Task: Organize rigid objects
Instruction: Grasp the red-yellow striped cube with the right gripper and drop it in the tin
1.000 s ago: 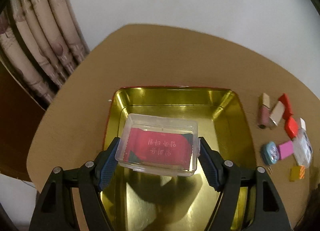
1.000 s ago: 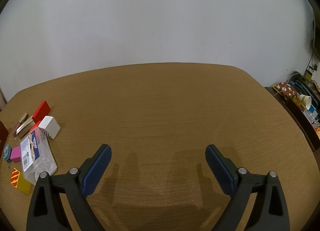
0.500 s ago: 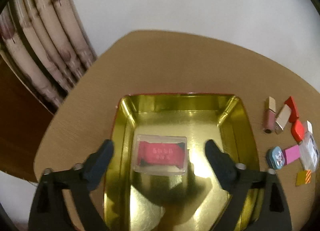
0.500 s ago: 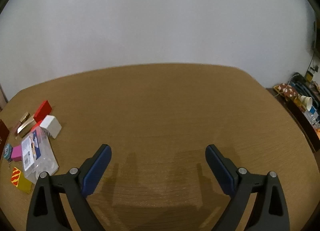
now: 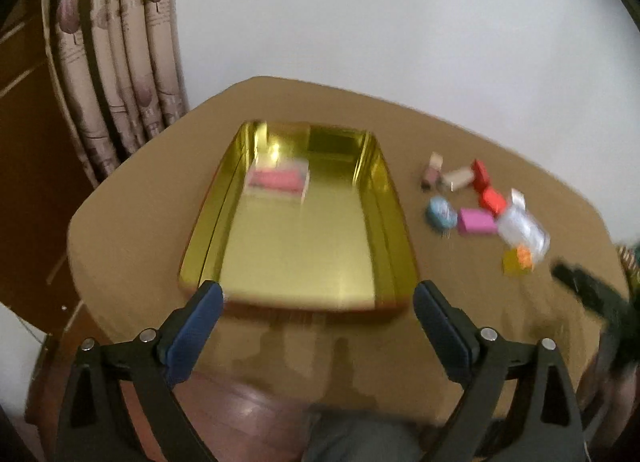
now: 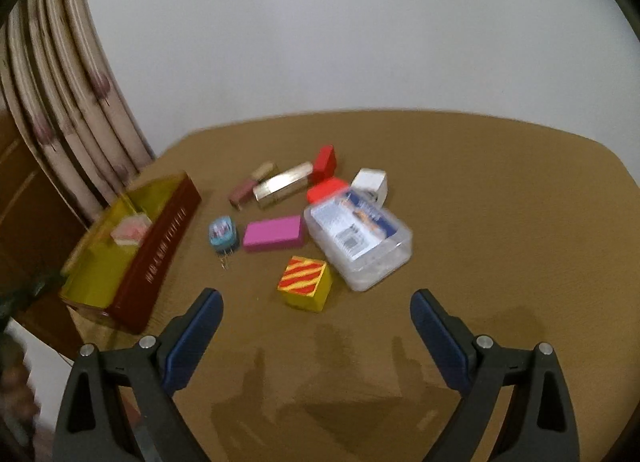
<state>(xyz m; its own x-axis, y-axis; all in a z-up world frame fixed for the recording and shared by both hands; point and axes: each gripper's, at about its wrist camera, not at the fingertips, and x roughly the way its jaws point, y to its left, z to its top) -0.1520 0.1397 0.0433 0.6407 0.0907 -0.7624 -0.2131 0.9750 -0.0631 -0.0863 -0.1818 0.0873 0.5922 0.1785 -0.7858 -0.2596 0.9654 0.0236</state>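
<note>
A gold-lined red tin (image 5: 394,222) (image 6: 160,246) sits on the left of the brown table. A clear box with a red card (image 5: 278,180) (image 6: 130,230) lies in its far part. My left gripper (image 5: 318,318) is open and empty, drawn back over the tin's near edge. My right gripper (image 6: 316,322) is open and empty, just short of a yellow block with red stripes (image 6: 306,282). Beyond it lie a pink block (image 6: 274,234), a clear plastic box (image 6: 360,238), a blue round case (image 6: 222,232), red blocks (image 6: 324,160), a white cube (image 6: 370,182) and lipstick tubes (image 6: 282,182).
A patterned curtain (image 5: 112,62) and a dark wooden door (image 5: 24,166) stand left of the table. A white wall is behind. The table's near edge (image 5: 240,374) is close below my left gripper. The right half of the table (image 6: 500,202) is bare wood.
My left gripper let go of the clear box in the tin and pulled back toward the near edge. My right gripper swung left to face the pile of small objects.
</note>
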